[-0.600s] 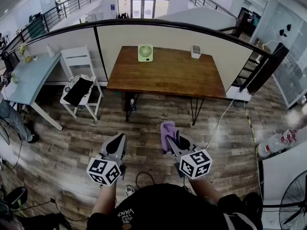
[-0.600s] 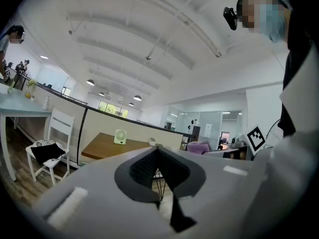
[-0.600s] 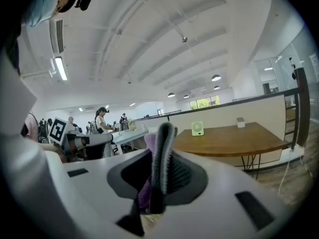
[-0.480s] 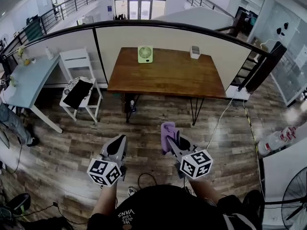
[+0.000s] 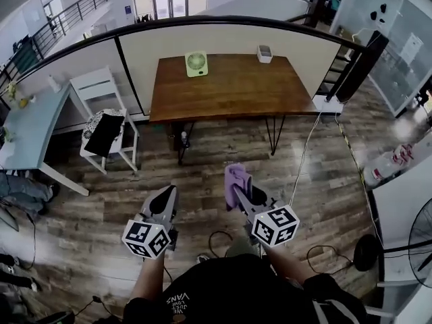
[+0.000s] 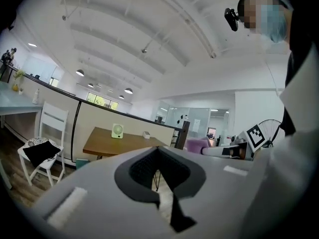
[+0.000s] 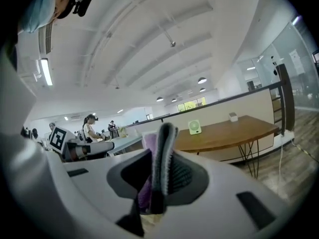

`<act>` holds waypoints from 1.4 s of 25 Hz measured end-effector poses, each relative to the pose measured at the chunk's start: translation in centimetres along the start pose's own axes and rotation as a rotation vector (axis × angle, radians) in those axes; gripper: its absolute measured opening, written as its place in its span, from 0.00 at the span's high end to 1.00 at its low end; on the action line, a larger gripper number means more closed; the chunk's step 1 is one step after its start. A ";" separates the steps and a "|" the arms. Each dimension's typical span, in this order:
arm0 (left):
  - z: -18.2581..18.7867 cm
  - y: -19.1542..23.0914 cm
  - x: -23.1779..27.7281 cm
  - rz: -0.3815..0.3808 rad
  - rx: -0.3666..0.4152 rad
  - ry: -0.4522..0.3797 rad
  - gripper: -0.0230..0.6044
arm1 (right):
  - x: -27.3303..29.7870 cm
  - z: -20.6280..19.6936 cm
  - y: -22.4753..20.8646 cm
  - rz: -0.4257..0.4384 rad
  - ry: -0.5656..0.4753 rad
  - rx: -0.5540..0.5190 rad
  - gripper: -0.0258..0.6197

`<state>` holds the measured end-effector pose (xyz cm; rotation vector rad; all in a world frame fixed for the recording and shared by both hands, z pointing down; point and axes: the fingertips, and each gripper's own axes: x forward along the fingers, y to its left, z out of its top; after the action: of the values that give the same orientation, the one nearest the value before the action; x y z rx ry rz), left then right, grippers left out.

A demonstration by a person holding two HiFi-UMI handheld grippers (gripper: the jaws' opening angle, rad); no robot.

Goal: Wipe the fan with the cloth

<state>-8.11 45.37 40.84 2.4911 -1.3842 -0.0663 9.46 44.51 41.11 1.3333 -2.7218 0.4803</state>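
Open-plan office mezzanine with a wood-plank floor [image 5: 101, 201], seen from above. Nearest, the person holds two grippers low in front of the body. The left gripper [image 5: 165, 196] has its fingers [image 6: 94, 183] pressed together with nothing between them. The right gripper [image 5: 244, 196] has its fingers clamped on a purple cloth [image 5: 236, 179], a fold of which stands up above the fingertips.

Far ahead of both sets of fingers, well apart from them, a wooden worktop [image 5: 229, 90] on thin metal legs stands against a partition. The small green fan [image 5: 196, 63] sits upright at its back edge, ahead and slightly left of the right fingers. A small white container [image 5: 264, 52] sits to the fan's right.

The cloth looks soft, light and limp, so the free part will probably flop. The fan looks light and plastic and may slide or tip under wiping. The empty left fingers could steady its base or outer frame, not the grille.
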 end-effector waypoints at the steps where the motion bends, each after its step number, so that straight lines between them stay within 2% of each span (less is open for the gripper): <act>1: 0.0 0.4 -0.1 -0.003 -0.002 0.001 0.95 | 0.1 -0.2 0.4 -0.005 0.002 0.003 0.83; 5: 0.0 1.7 -0.2 -0.011 -0.018 -0.002 0.95 | 1.0 -1.0 0.6 -0.023 0.022 0.010 0.83; 10: -0.2 3.4 2.1 -0.005 -0.026 0.007 0.95 | 3.6 -0.2 -1.6 -0.026 0.022 0.009 0.83; 26: 2.6 6.6 19.0 0.081 -0.028 -0.026 0.95 | 13.6 5.4 -16.1 0.062 0.055 -0.035 0.83; 35: 2.4 8.9 23.9 0.147 -0.064 -0.027 0.95 | 18.8 6.0 -20.5 0.115 0.109 -0.032 0.83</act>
<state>-3.02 20.35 43.31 2.3376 -1.5468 -0.1124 14.27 16.64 44.24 1.1130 -2.7152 0.4993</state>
